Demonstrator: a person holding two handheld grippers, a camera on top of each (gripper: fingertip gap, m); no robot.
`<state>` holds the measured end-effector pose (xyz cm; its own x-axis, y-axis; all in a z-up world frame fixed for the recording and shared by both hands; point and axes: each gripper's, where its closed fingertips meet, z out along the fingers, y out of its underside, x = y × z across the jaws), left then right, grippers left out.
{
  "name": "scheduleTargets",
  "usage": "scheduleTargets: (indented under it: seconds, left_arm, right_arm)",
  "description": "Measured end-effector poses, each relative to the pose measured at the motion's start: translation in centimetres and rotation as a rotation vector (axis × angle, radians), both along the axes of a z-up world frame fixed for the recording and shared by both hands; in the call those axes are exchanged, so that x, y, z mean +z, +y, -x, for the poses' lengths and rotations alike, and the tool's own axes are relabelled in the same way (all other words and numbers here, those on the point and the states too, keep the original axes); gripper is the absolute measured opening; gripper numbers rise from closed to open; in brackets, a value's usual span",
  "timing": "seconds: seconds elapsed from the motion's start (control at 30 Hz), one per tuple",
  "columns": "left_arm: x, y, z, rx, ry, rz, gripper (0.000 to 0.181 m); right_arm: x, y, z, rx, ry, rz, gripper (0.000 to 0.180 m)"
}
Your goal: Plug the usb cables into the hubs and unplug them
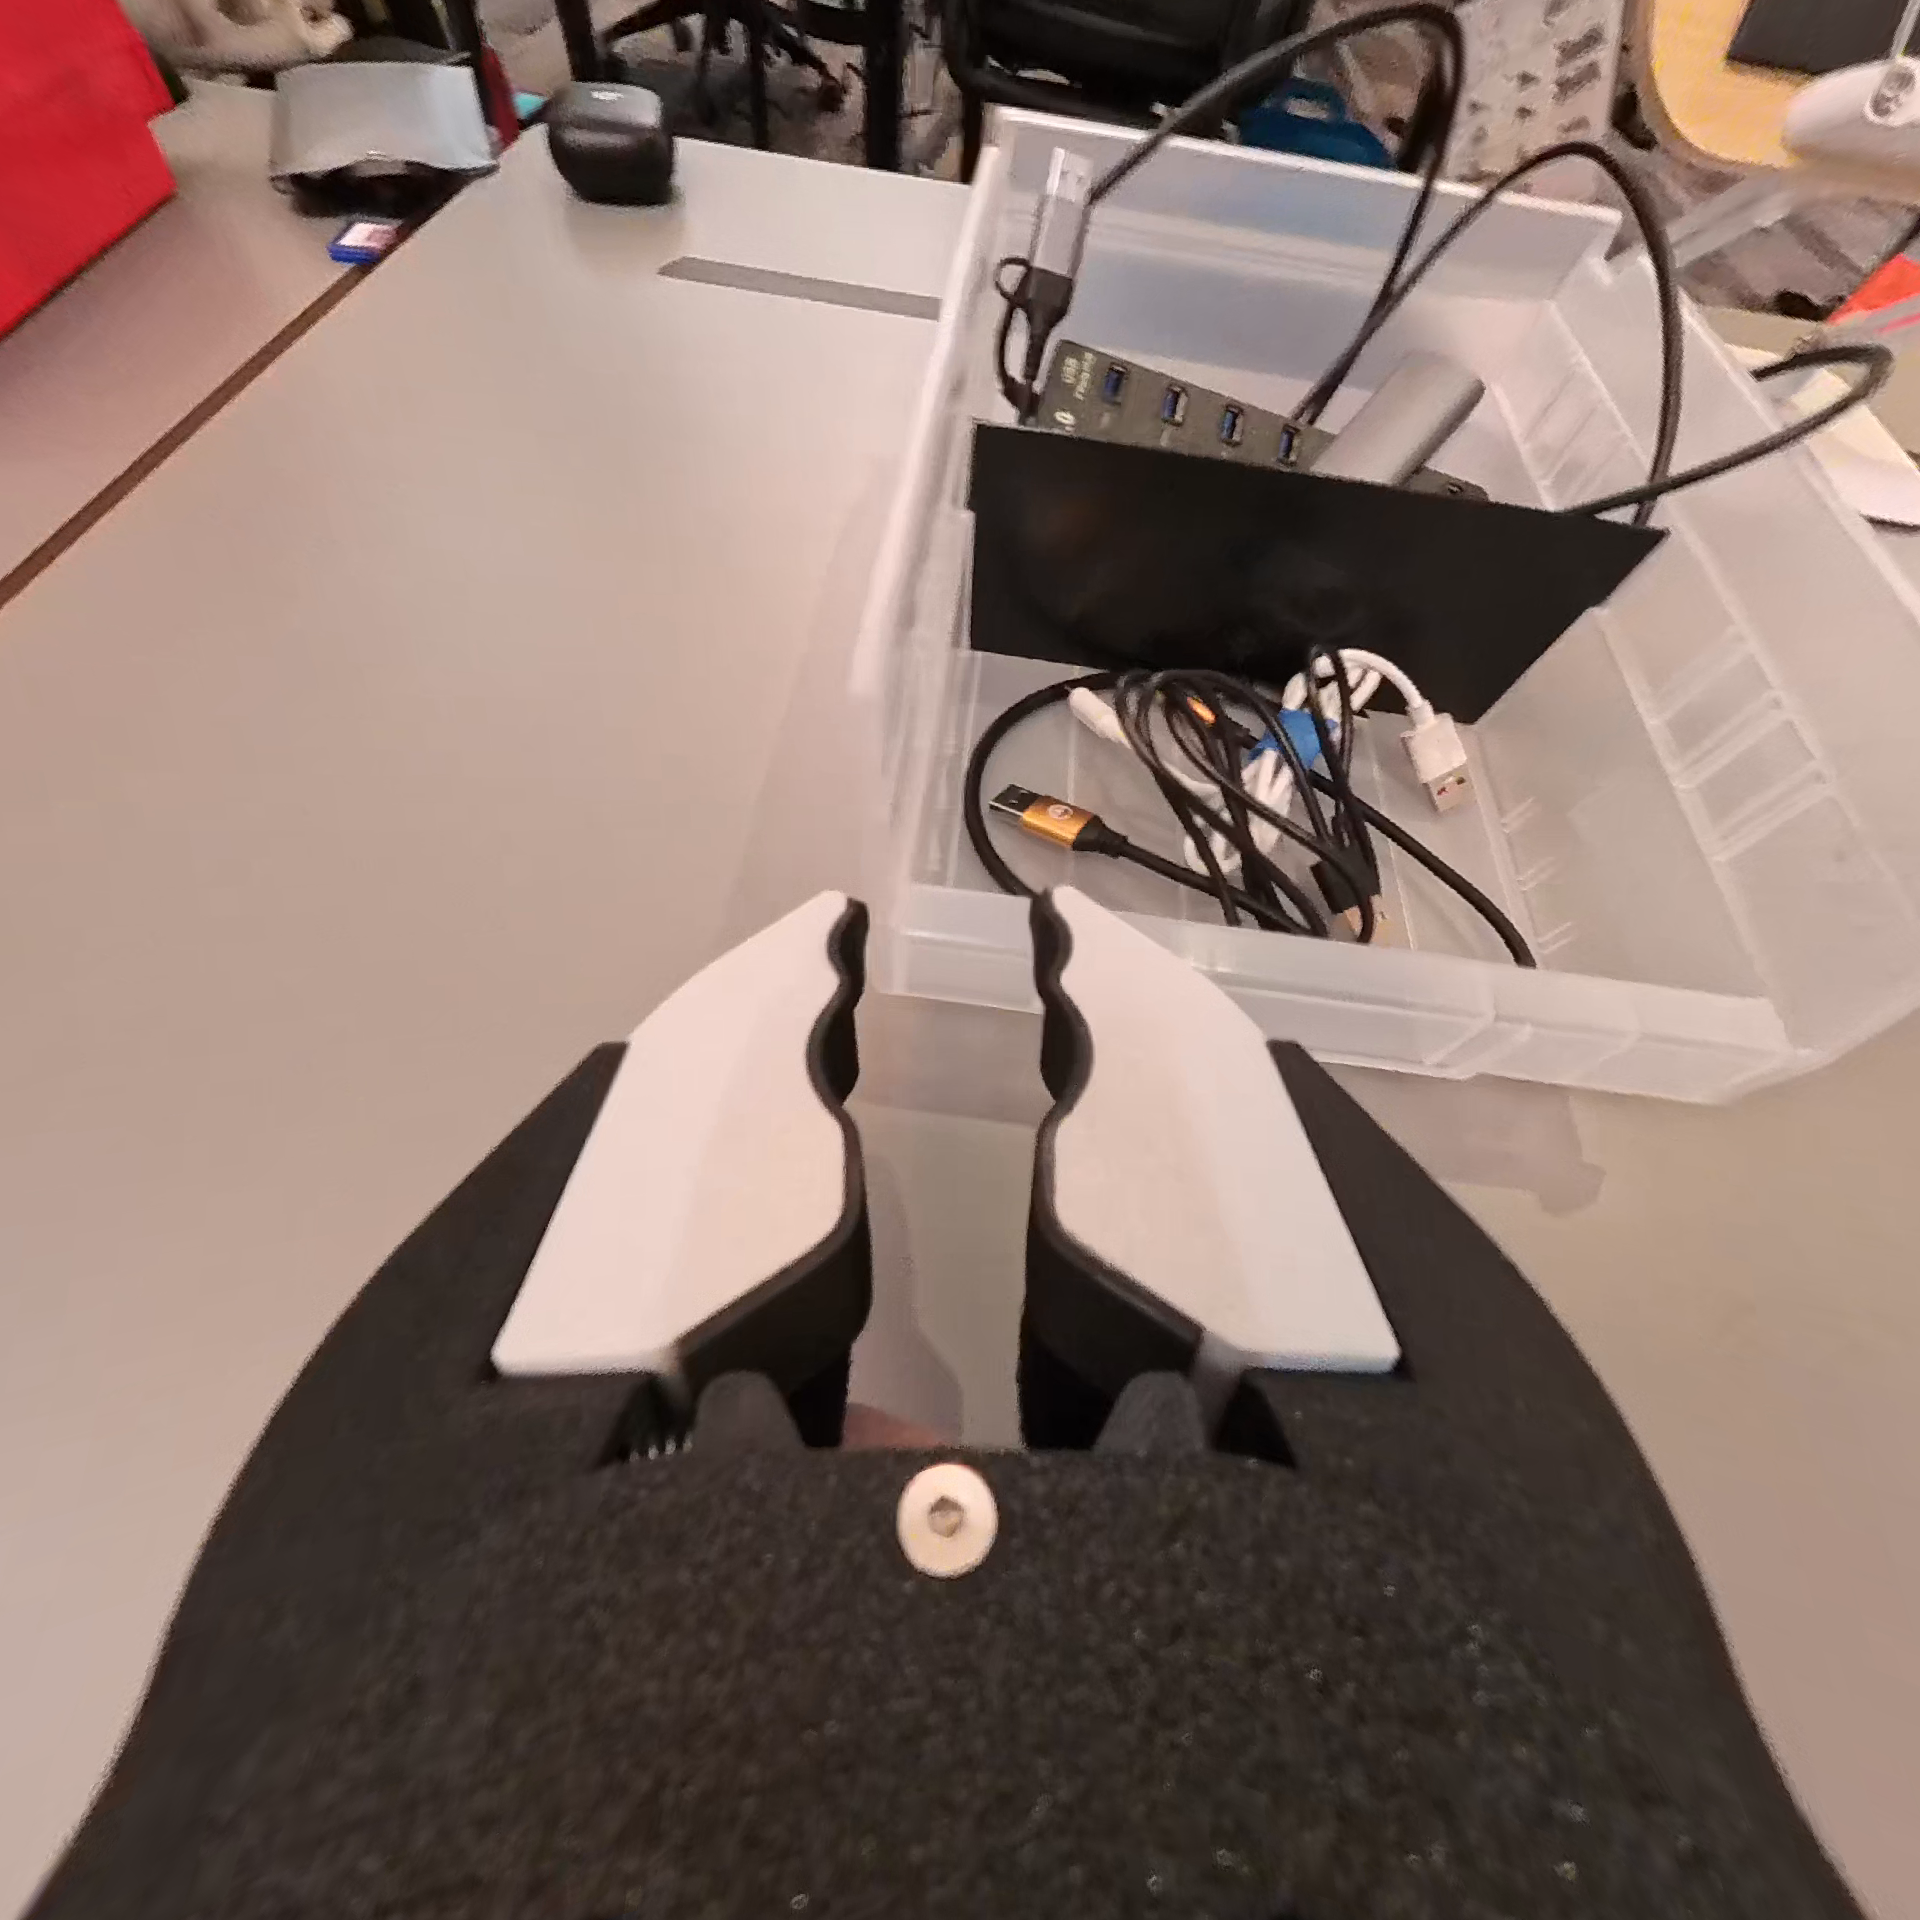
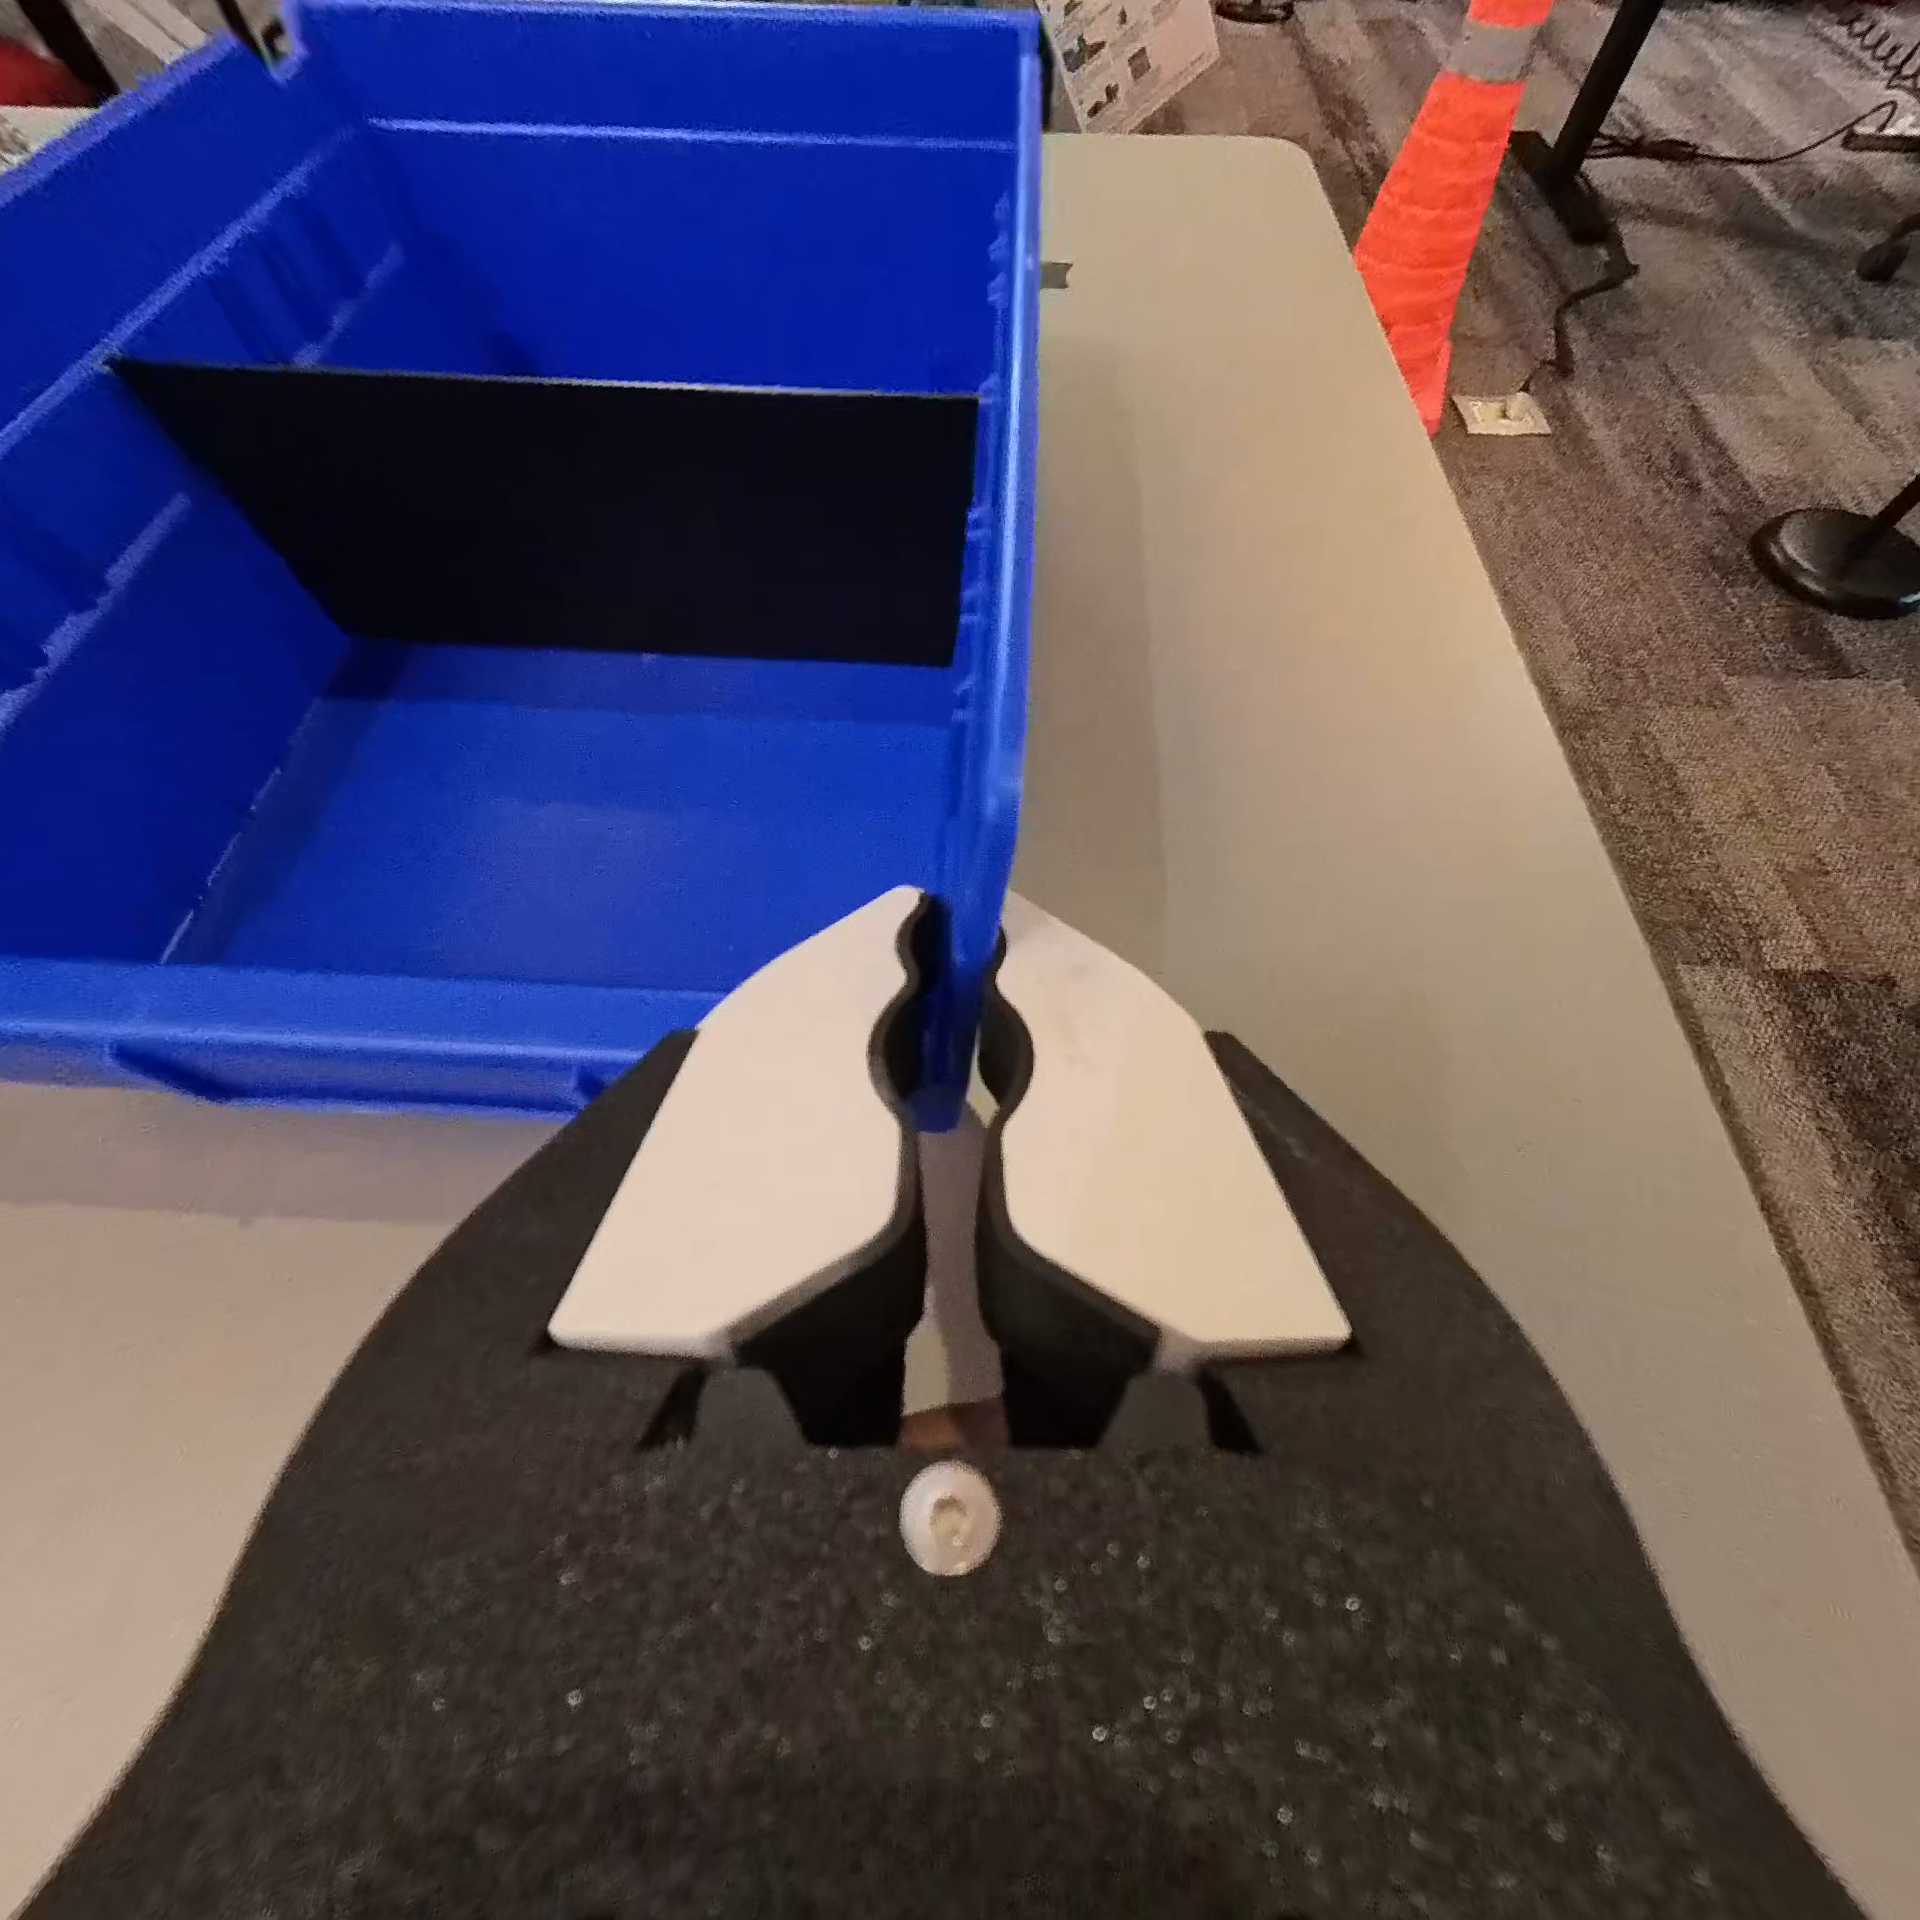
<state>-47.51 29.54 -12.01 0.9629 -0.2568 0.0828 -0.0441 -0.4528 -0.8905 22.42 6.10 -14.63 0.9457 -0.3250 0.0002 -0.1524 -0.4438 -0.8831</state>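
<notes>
A clear plastic bin (image 1: 1351, 997) holds a black multi-port USB hub (image 1: 1174, 400) and a silver hub (image 1: 1403, 421) behind a black divider (image 1: 1247, 582). A tangle of cables (image 1: 1247, 790) lies in front of the divider, with a gold USB plug (image 1: 1049, 821) and a white USB plug (image 1: 1439, 769). A grey plug (image 1: 1060, 208) sticks up at the back. My left gripper (image 1: 945, 914) is open and empty, just short of the bin's near left corner. My right gripper (image 2: 961, 909) is nearly closed around the near right corner wall of an empty blue bin (image 2: 675, 208).
The blue bin has a black divider (image 2: 582, 520) across its middle. The table's right edge is close, with an orange cone (image 2: 1444, 208) on the floor beyond. A black case (image 1: 608, 140) and a red object (image 1: 73, 156) lie far left.
</notes>
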Motion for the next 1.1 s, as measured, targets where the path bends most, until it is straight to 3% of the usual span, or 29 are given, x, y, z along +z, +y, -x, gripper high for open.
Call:
scheduleTargets:
  seconds: [0.2, 0.27, 0.4, 0.53, 0.6, 0.67, 0.8, 0.83, 0.9, 1.1]
  left_arm:
    - [0.0, 2.3, -1.7, -0.146, 0.059, -0.035, 0.031]
    - [-0.4, 3.5, -1.9, -0.158, 0.051, -0.015, 0.029]
    - [-0.7, 4.1, -1.5, -0.117, 0.071, 0.002, 0.026]
    - [1.5, 2.8, -0.4, -0.126, 0.063, -0.094, 0.031]
    - [3.1, 2.9, 1.1, -0.104, -0.008, -0.141, 0.036]
    - [4.4, 4.2, 2.3, -0.110, -0.102, -0.184, 0.039]
    - [1.5, 6.6, 1.6, -0.215, -0.021, -0.103, 0.041]
    - [0.8, 7.0, 1.3, -0.234, 0.021, -0.090, 0.031]
    - [0.2, 7.3, 0.6, -0.270, 0.030, -0.087, 0.004]
    - [0.1, 6.3, 1.6, -0.207, 0.045, -0.032, 0.003]
  right_arm:
    - [0.1, 0.8, -0.5, -0.018, 0.028, -0.020, 0.005]
    - [0.5, 0.5, -0.9, -0.051, -0.019, -0.006, 0.028]
    - [4.3, -1.8, -1.4, -0.161, -0.223, -0.019, 0.034]
    - [8.8, -3.3, 2.9, -0.170, -0.374, -0.131, 0.032]
    - [9.3, -2.3, 7.4, -0.055, -0.348, -0.188, 0.029]
    - [8.2, 0.0, 14.2, 0.180, -0.215, -0.225, 0.025]
    - [5.6, 1.6, 28.7, 0.747, 0.162, -0.226, 0.029]
    - [5.3, 1.4, 30.7, 0.822, 0.204, -0.209, 0.029]
    - [5.4, 0.9, 32.9, 0.889, 0.203, -0.217, 0.029]
    - [4.7, 1.5, 31.7, 0.848, 0.152, -0.200, 0.027]
